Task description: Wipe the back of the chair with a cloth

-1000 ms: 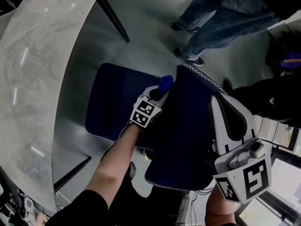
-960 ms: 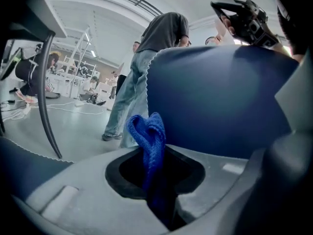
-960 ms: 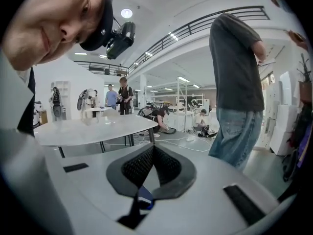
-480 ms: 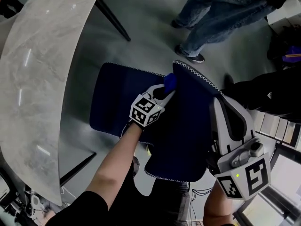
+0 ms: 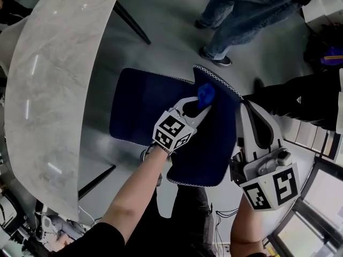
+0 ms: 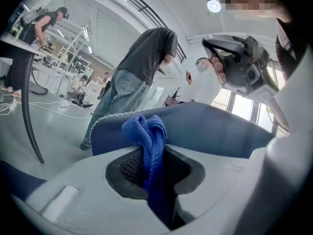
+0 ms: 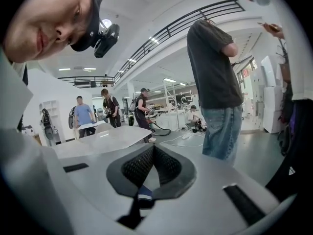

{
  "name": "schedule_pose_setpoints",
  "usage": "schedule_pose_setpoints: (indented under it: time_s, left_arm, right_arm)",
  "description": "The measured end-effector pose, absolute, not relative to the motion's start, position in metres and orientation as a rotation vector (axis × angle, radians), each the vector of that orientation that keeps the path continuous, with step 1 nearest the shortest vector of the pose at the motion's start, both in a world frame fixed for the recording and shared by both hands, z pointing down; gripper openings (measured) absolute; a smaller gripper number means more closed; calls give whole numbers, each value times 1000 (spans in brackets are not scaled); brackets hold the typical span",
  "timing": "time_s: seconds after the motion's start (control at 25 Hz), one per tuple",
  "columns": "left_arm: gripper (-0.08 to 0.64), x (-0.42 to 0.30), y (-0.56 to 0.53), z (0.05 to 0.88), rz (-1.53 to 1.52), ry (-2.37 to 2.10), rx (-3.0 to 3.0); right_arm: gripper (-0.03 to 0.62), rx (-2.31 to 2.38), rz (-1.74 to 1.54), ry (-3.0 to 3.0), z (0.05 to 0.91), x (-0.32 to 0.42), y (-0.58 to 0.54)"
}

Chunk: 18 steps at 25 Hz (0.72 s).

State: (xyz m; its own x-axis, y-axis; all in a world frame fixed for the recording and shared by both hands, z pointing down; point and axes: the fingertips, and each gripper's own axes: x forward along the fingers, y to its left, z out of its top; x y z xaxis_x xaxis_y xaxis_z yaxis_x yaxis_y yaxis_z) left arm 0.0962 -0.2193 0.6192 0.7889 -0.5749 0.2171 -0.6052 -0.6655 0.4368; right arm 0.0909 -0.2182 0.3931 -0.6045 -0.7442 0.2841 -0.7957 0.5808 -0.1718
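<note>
The chair has a dark navy seat (image 5: 142,111) and a navy back (image 5: 211,149) edged with white stitching. My left gripper (image 5: 201,101) is shut on a bunched blue cloth (image 5: 205,95) and holds it against the back near its top edge. In the left gripper view the cloth (image 6: 146,131) sticks up between the jaws, with the chair back (image 6: 215,129) right behind it. My right gripper (image 5: 247,110) stands just right of the back, jaws together. In the right gripper view that gripper (image 7: 153,150) shows nothing held between its tips.
A round grey marble table (image 5: 48,90) curves along the left, one black leg (image 5: 131,23) slanting beside the chair. A person in jeans (image 5: 236,20) stands beyond the chair; another in black (image 5: 300,98) is at the right. More people stand further off (image 7: 83,114).
The left gripper has carried the cloth rightwards, from the near edge of the chair back onto its surface by the top. The right gripper has stayed beside the back.
</note>
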Motion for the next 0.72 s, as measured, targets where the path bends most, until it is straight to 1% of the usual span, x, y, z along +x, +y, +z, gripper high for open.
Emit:
schedule_pose_setpoints:
  time_s: [0.44, 0.72]
  left_arm:
    - [77, 117, -189, 554, 54, -815, 2591]
    - [77, 112, -175, 530, -25, -809, 2630]
  right_arm:
    - [9, 1350, 487, -2596, 388, 97, -213]
    - [9, 1353, 466, -2631, 385, 91, -213]
